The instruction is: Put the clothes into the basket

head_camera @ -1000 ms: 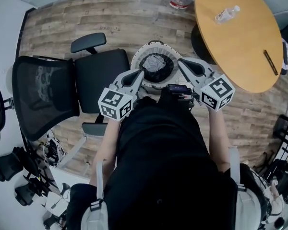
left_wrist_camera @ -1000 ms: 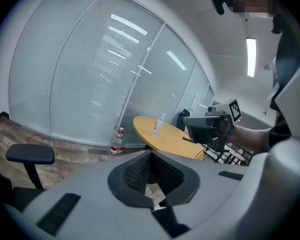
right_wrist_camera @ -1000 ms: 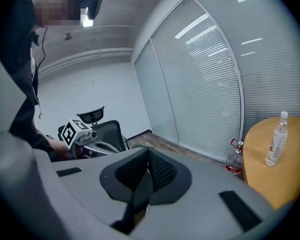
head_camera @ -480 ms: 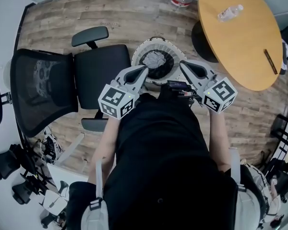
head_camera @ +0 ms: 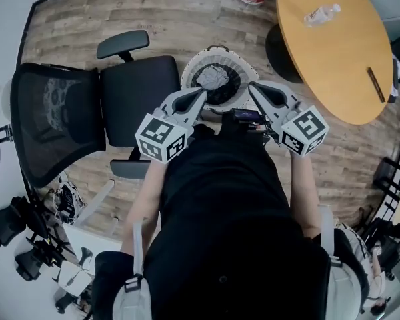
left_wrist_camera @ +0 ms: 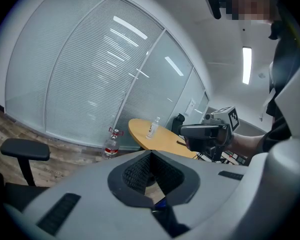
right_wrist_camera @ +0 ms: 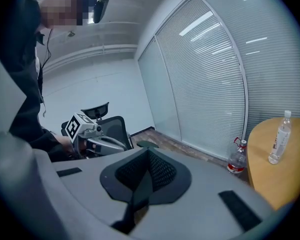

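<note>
Both closed and empty, our left gripper and right gripper flank the basket just ahead, where we see clothes inside.

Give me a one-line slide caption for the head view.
Left gripper and right gripper, both shut, near a round white basket of grey clothes beside a black office chair.

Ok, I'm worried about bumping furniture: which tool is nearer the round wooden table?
Right. The right tool is at the table-side rim of the basket, close to the round wooden table. The left tool is at the basket's other side, beside the chair seat.
</note>
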`<state>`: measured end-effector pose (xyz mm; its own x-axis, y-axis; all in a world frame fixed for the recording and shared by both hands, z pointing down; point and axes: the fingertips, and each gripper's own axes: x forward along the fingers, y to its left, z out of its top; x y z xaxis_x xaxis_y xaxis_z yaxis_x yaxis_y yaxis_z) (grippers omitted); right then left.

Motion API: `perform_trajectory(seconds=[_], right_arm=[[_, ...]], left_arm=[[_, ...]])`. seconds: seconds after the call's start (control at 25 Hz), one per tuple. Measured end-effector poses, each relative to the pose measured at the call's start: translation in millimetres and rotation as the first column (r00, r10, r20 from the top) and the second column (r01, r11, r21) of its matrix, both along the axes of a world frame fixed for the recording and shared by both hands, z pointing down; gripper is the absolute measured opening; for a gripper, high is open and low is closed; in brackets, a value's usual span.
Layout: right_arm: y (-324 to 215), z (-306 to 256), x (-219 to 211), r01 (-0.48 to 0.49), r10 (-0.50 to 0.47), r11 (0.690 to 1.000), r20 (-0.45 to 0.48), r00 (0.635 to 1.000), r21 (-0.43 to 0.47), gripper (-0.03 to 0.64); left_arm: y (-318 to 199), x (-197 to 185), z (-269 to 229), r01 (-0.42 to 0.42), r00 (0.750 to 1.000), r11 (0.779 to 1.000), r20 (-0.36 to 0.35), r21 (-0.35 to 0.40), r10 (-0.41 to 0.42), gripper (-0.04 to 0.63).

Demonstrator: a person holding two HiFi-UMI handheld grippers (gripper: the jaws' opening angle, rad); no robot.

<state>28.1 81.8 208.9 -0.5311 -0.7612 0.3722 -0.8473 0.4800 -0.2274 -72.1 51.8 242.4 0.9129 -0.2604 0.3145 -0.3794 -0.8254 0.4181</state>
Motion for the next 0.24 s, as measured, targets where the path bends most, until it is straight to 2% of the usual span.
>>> perform_trajectory(seconds=[0.24], right_arm=[[-2.1, 1.5, 4.7, 0.012, -0.012, 1.0, -0.006, 1.0, 0.004, 0.017]], left_arm=[[-0.9, 7.2, 4.5, 0.004, 1.0, 1.0, 0.004, -0.011, -0.003, 0.011]])
